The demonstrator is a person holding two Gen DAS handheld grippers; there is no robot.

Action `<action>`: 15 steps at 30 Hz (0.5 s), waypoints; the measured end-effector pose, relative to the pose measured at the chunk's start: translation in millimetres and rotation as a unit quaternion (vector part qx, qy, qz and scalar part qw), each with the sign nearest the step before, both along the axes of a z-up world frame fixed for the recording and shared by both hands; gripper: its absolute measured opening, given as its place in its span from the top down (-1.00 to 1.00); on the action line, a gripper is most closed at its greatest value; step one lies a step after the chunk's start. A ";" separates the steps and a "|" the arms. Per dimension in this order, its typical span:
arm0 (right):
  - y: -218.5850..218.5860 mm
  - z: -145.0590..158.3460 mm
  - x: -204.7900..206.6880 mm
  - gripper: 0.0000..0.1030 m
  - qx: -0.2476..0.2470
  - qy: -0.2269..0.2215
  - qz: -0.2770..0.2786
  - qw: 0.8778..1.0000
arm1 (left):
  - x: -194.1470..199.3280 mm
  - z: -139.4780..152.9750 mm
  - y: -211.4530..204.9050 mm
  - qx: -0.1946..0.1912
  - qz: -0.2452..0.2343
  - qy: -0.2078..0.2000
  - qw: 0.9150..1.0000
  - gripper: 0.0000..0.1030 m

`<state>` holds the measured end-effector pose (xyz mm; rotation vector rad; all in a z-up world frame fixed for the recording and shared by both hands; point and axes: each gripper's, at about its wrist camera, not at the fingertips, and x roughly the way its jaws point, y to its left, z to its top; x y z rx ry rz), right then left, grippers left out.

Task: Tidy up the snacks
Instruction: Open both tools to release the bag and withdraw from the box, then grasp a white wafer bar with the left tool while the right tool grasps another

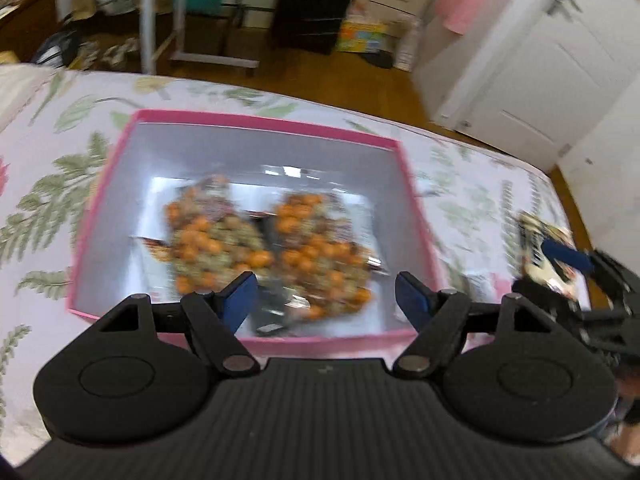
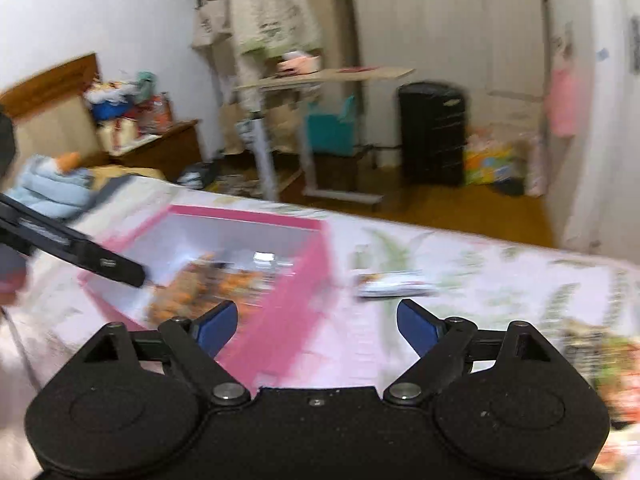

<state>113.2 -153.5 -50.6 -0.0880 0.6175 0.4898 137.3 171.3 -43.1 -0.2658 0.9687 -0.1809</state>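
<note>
Snack bags: two clear ones of orange-and-green mix sit side by side on the floor of the pink box (image 1: 256,120), left bag (image 1: 212,240) and right bag (image 1: 320,256) touching at the middle. Box sits open-topped on the floral bed (image 1: 60,168), white inside, bare floor strip along its far wall at 12 o'clock.

Left gripper (image 1: 326,296) hovers over the near box rim at 6 o'clock, fingers spread wide, nothing between them. Right bag's lower edge lies under the gap.

Left wrist view, 3 o'clock: right gripper's blue finger (image 1: 568,256) touches a cream-coloured packet (image 1: 544,236) just outside the box's right wall. Too blurred to tell if it grips that packet.

Right wrist view: right gripper (image 2: 316,324) fingers stand well apart, no object seen between them. Box's right wall (image 2: 296,304) runs under its left finger. A white flat packet (image 2: 396,284) lies on the bed at 1 o'clock, near the box. More printed packets (image 2: 600,360) at 3 o'clock, blurred.

Bed's far edge drops to wooden floor (image 2: 460,208). Open sheet between box and white packet.
</note>
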 end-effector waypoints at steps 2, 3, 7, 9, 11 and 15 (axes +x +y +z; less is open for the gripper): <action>-17.5 -0.2 3.0 -0.75 -0.045 -0.006 -0.017 0.999 | -3.6 1.0 -20.3 -0.003 -0.028 0.001 1.000 -0.45; -26.9 -0.1 6.2 -0.74 -0.062 -0.003 -0.033 0.998 | -5.3 0.8 -31.9 -0.006 -0.045 0.001 0.999 -0.45; -65.9 -3.4 15.9 -0.74 -0.059 0.041 -0.063 0.995 | -9.0 -2.8 -75.8 -0.016 -0.100 0.002 0.995 -0.45; -79.4 -11.4 18.5 -0.73 -0.043 0.070 -0.066 0.994 | -7.1 -6.8 -97.4 -0.016 -0.123 0.007 0.992 -0.44; -83.5 -22.9 18.2 -0.71 -0.030 0.096 -0.061 0.993 | -2.0 -10.8 -116.5 -0.006 -0.140 0.008 0.990 -0.43; -81.4 -49.0 15.6 -0.62 0.006 0.135 -0.035 0.990 | 19.7 -12.6 -153.2 0.040 -0.177 0.006 0.983 -0.43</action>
